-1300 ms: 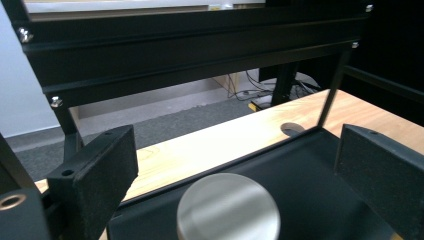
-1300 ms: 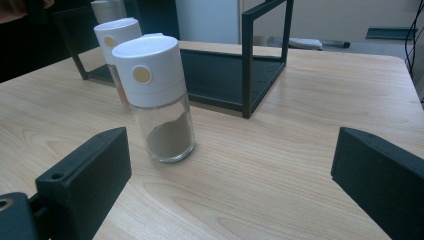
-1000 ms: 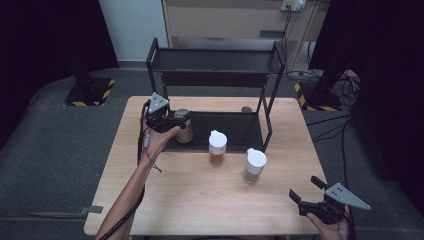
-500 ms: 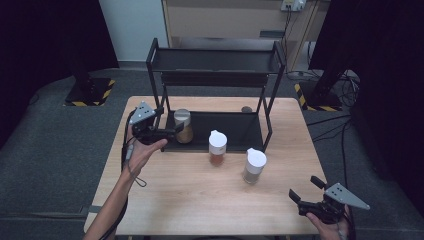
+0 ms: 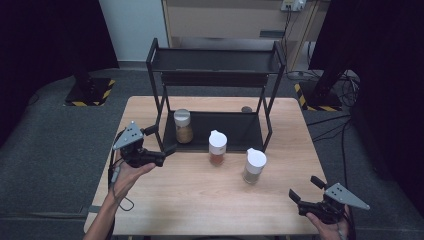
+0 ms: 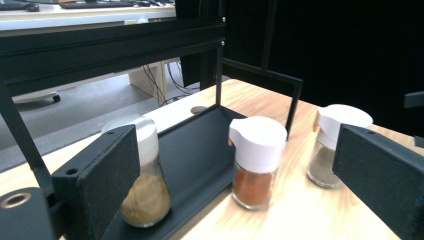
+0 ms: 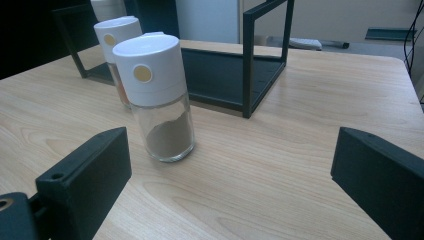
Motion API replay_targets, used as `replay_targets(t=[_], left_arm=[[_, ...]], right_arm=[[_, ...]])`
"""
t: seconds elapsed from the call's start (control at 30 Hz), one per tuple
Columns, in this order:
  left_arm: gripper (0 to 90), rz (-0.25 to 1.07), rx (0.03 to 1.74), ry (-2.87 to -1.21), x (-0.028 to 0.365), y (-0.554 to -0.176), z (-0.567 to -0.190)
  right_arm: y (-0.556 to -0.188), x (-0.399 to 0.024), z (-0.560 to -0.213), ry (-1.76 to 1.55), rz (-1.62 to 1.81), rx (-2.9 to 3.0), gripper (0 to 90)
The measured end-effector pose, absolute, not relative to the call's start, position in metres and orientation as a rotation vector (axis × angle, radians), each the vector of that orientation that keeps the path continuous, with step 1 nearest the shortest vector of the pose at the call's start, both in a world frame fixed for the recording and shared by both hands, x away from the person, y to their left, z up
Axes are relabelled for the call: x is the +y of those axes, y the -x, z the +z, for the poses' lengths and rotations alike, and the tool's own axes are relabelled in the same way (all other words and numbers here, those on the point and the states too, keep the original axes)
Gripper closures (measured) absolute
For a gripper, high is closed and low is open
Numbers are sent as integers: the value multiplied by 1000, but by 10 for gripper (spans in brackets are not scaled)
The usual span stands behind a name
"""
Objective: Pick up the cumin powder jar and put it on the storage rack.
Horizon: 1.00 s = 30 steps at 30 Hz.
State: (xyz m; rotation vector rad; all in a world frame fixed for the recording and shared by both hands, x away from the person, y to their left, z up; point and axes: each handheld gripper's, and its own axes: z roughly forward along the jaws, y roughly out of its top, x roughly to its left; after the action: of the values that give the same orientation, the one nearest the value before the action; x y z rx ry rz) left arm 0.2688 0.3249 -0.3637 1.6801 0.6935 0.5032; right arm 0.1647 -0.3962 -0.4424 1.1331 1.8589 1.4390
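At the near right corner of the wooden worktop, the right gripper hangs with jaws wide and holding nothing, and the left gripper, likewise wide and empty, sits near the left edge just beside the black rack. Ahead of them stand a grey-powder shaker and a red-powder shaker on the bare wood, well apart from either gripper. Farther back a tan-powder jar stands on the rack's lower tray; a plain yellow dot marks the white caps in the right gripper view, with no readable writing.

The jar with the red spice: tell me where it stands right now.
In the high view the red-spice jar stands upright on the table, just before the rack's bottom shelf, between the tan-spice jar and the grey-spice jar.
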Motion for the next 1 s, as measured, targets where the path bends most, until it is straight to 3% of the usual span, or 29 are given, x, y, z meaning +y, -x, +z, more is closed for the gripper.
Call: replay_targets(t=[1.0], left_arm=[[42, 520, 742, -1636, 353, -196, -426]], right_arm=[[-165, -396, -442, -1134, 1435, 1858, 30]])
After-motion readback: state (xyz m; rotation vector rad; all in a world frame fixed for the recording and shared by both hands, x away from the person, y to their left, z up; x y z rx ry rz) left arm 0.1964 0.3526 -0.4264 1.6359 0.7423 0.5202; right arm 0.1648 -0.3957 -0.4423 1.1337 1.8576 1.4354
